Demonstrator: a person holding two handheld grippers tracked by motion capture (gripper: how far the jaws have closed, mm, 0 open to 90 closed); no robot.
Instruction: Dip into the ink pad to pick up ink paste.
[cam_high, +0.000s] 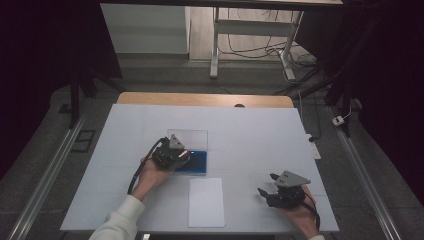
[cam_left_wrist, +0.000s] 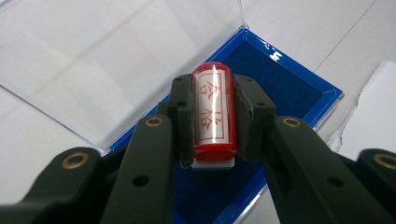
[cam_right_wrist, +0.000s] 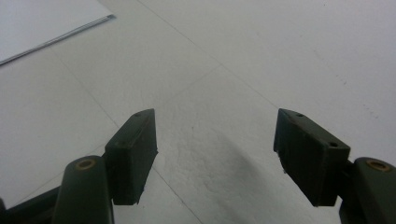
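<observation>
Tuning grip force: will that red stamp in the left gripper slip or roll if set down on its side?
The red stamp looks cylindrical and glossy, so it would probably roll if laid sideways, and may slide between the jaws. The left gripper clamps its flanks squarely, so the hold seems stable. It looks small, likely light.

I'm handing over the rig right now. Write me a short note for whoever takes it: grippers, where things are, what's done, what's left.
Left gripper: shut on the red cylindrical stamp with a white label, held over the blue ink pad in its open clear-lidded case.
Right gripper: open, holding nothing, over the white table.
White sheet of paper: flat on the table, nearer the person than the ink pad, apparently unmarked.
Done: lid open, stamp gripped.
Left, probably: ink the stamp and press it on the paper.
</observation>
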